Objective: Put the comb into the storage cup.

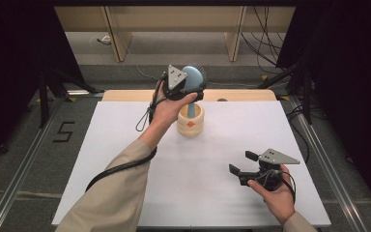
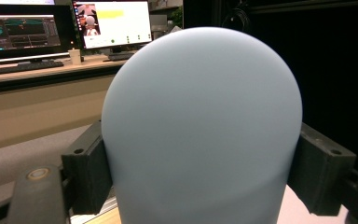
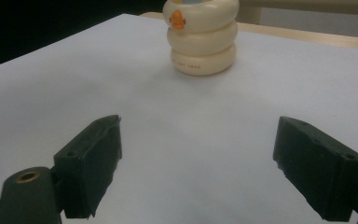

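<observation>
Left gripper (image 1: 189, 89) is raised over the far middle of the bench (image 1: 125, 145), jaws clamped on either side of the rounded head of a pale blue brush (image 1: 193, 77); the left gripper view has that blue dome (image 2: 200, 126) pressed between both black pads. In the high view dark bristles fringe the far edge of the head, and the blue handle runs down into the cream ringed holder (image 1: 191, 121) that stands on the white surface just below the hand. Whether the handle tip rests on the holder's floor or hangs slightly lifted cannot be told. Right gripper (image 1: 244, 164) sits low at the near right, well apart from the holder, jaws wide with nothing between them; its own view looks across bare white bench toward the holder (image 3: 203, 42) with an orange mark on its side. Reading of progress: the grasp on the brush is made, the brush and holder are still together, so the transfer itself, in or out, is not finished. The idle right gripper may be left to steady the holder.
</observation>
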The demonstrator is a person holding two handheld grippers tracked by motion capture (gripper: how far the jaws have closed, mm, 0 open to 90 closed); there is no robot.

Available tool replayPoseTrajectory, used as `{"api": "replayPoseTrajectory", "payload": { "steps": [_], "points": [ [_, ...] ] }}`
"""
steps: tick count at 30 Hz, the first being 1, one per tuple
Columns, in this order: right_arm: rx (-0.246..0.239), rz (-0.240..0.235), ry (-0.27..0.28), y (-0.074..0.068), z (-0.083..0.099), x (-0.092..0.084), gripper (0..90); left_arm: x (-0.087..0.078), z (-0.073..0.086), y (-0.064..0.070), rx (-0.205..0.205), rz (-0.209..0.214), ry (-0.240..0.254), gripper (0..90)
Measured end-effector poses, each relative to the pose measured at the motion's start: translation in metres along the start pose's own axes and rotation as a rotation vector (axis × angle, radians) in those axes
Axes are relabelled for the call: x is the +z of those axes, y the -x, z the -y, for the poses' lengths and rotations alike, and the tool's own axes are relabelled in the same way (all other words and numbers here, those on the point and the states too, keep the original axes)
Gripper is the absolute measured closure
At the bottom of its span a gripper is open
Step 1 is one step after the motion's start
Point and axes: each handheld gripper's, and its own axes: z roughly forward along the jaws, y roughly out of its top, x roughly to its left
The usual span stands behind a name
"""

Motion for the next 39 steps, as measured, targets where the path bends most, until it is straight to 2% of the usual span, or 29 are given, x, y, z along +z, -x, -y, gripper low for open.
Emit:
{"api": "replayPoseTrajectory", "payload": {
  "steps": [39],
  "points": [
    [-0.003, -0.004, 0.002, 0.0, 0.001, 0.001, 16.3, 0.005, 0.013, -0.002, -0.001, -0.003, -0.021, 19.3]
  ]
}}
